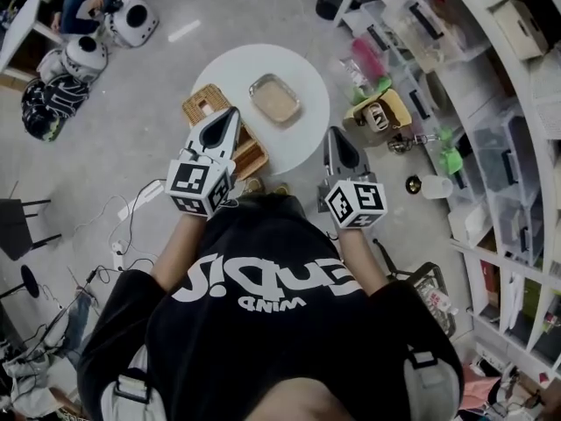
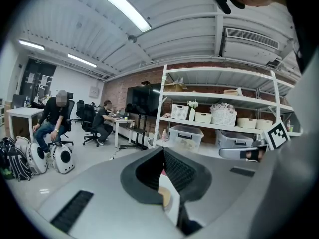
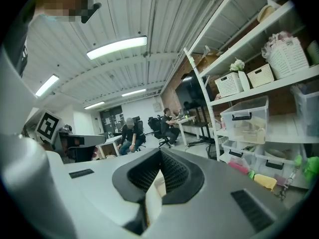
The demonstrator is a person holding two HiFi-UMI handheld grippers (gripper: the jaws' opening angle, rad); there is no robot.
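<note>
Your black T-shirt with white lettering (image 1: 263,296) fills the bottom of the head view, and your two forearms reach forward from it. Your left gripper (image 1: 231,114) tapers to a single point, its jaws drawn together. That point overlaps the tan woven basket (image 1: 203,103) standing at the left edge of the round white table (image 1: 254,67). From above you cannot tell whether it touches the basket. Your right gripper (image 1: 337,133) is pinched to a point in the same way, just off the table's right rim and well apart from the basket. A shallow rectangular tray with beige contents (image 1: 274,99) sits near the table's middle, between the two tips.

In the left gripper view, your left gripper (image 2: 163,152) is clenched: the dark ribbed pads meet at their far ends and nothing is gripped between them. Only a thin white and tan sliver shows in the slit lower down, too narrow to identify. Beyond the jaws stands a white shelving rack (image 2: 219,96) with a clear lidded plastic bin (image 2: 185,136) on its low shelf.

In the right gripper view, your right gripper (image 3: 160,153) is clamped shut and empty too, its pads meeting at the tips. The rack rises at the right, carrying another clear bin (image 3: 246,126).
</note>
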